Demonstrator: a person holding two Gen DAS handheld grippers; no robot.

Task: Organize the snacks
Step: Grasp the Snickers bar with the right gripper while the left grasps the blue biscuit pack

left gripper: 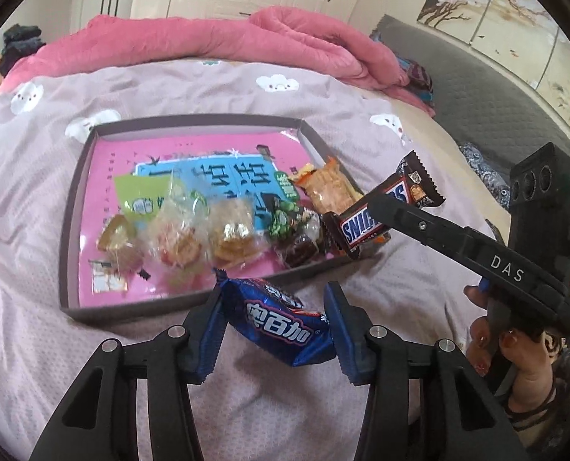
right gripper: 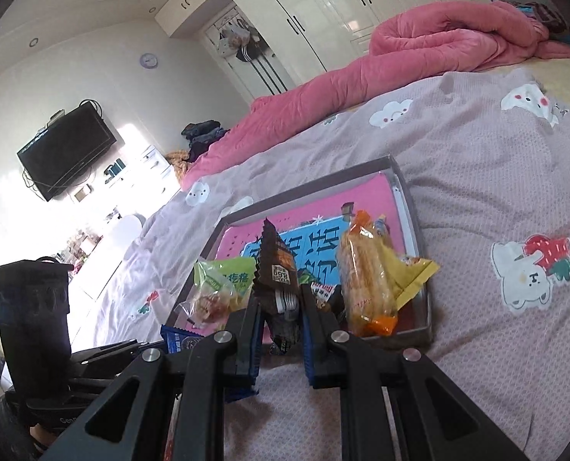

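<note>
A shallow grey-rimmed tray with a pink printed bottom lies on the bed; its rim also shows in the right wrist view. Inside are a green packet, clear-wrapped pastries and an orange-yellow packet. My left gripper is shut on a blue snack packet, held above the bedspread just in front of the tray's near edge. My right gripper is shut on a Snickers bar, over the tray's right near corner.
A lilac bedspread with cloud and bear prints covers the bed. A rolled pink quilt lies behind the tray. A grey headboard stands at right. A person's hand grips the right tool. A wall TV hangs far left.
</note>
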